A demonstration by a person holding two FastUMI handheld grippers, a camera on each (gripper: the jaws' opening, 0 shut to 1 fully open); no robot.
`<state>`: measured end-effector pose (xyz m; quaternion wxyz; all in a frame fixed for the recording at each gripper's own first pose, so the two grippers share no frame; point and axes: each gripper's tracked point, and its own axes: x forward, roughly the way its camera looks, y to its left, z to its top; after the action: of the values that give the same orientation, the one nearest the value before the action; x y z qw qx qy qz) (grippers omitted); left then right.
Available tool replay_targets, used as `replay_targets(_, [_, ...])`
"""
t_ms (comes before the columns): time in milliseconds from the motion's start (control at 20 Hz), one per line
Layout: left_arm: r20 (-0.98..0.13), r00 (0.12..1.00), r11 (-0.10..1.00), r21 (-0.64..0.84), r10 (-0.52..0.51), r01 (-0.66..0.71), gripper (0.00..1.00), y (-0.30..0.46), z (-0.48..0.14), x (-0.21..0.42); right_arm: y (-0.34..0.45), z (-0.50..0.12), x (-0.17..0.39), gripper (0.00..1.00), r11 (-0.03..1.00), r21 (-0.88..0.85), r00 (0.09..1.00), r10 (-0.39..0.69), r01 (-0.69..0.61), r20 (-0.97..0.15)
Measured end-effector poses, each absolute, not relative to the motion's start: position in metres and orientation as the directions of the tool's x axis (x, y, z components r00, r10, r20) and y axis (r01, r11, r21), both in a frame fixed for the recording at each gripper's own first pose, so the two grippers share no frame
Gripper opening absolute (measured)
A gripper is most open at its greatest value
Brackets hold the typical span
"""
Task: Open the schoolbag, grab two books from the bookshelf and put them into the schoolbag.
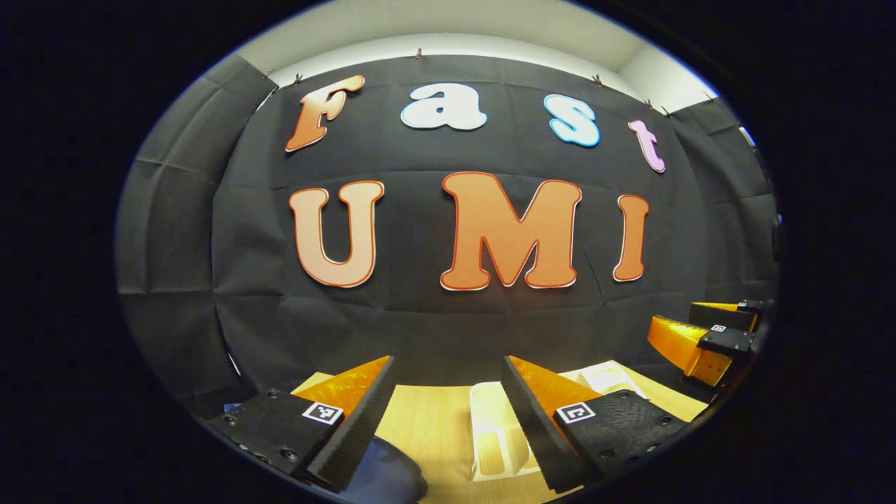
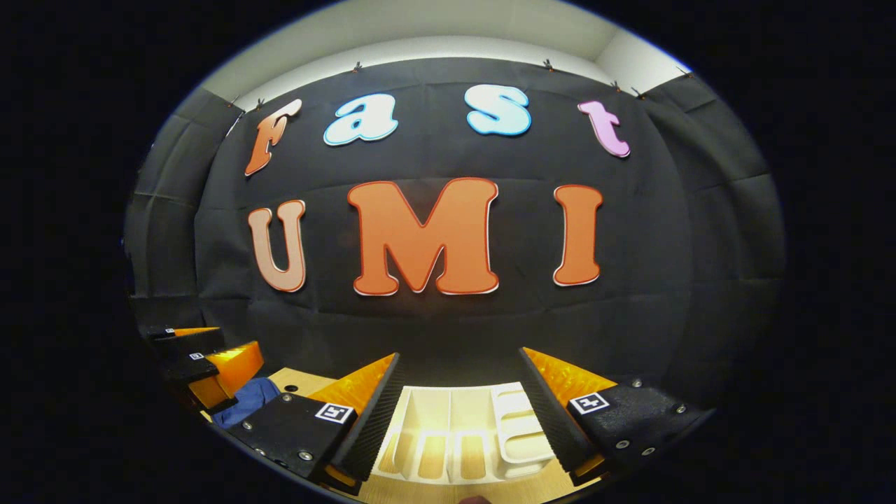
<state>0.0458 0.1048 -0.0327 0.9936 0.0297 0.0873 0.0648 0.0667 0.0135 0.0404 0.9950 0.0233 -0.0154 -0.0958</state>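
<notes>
My left gripper (image 1: 448,361) hangs open over a light wooden table (image 1: 427,427), with nothing between its fingers. Under its left finger lies a patch of blue fabric, the schoolbag (image 1: 388,479). A white slotted bookshelf (image 1: 493,437) stands just ahead on the table, partly behind the right finger. My right gripper (image 2: 460,353) is open too, and the white bookshelf (image 2: 455,434) lies between and beyond its fingers. The schoolbag (image 2: 248,400) sits low at the left there. Each gripper is seen from the other: the right gripper (image 1: 703,339), the left gripper (image 2: 203,367).
The black cloth wall (image 1: 448,315) rises close behind the table's far edge. Wood shows through the bookshelf's slots (image 2: 432,448). A white ceiling strip (image 2: 434,42) runs above the cloth.
</notes>
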Motion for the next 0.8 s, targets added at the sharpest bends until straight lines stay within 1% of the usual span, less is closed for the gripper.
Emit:
replay_targets(50, [-0.160,0.980,0.991,0.071,0.121,-0.111,0.94,0.103,-0.030,0.046,0.016,0.041,0.066,0.96,0.980,0.052,0.980,-0.194,0.193,0.031])
replay_targets(150, [-0.142,0.983,0.991,0.082,0.116,-0.105,0.94,0.105,-0.023,0.046,0.019,0.041,0.066,0.96,0.977,0.057,0.978,-0.206,0.204,0.032])
replay_targets(250, [-0.131,0.984,0.992,0.057,0.121,-0.115,0.95,0.107,-0.021,0.046,0.021,0.033,0.068,0.96,0.971,0.068,0.974,-0.228,0.228,-0.006])
replay_targets(300, [-0.132,0.984,0.993,0.039,0.119,-0.115,0.95,0.107,-0.020,0.045,0.026,0.030,0.068,0.96,0.973,0.077,0.976,-0.219,0.219,-0.018])
replay_targets(350, [-0.138,0.984,0.993,0.032,0.116,-0.113,0.94,0.107,-0.022,0.045,0.032,0.032,0.068,0.96,0.975,0.073,0.978,-0.209,0.210,-0.015])
replay_targets(450, [-0.147,0.982,0.993,0.034,0.114,-0.110,0.95,0.108,-0.024,0.044,0.034,0.036,0.067,0.96,0.974,0.049,0.976,-0.220,0.219,0.006])
replay_targets(550, [-0.137,0.985,0.994,0.038,0.109,-0.105,0.94,0.109,-0.020,0.044,0.038,0.039,0.064,0.96,0.975,0.042,0.975,-0.219,0.217,0.027])
replay_targets(650, [-0.110,0.988,0.993,0.039,0.111,-0.108,0.95,0.111,-0.013,0.041,0.040,0.038,0.065,0.96,0.976,0.041,0.976,-0.217,0.216,0.026])
replay_targets(800, [-0.114,0.988,0.994,0.033,0.107,-0.103,0.94,0.114,-0.014,0.034,0.042,0.033,0.064,0.96,0.975,0.038,0.976,-0.220,0.219,0.010])
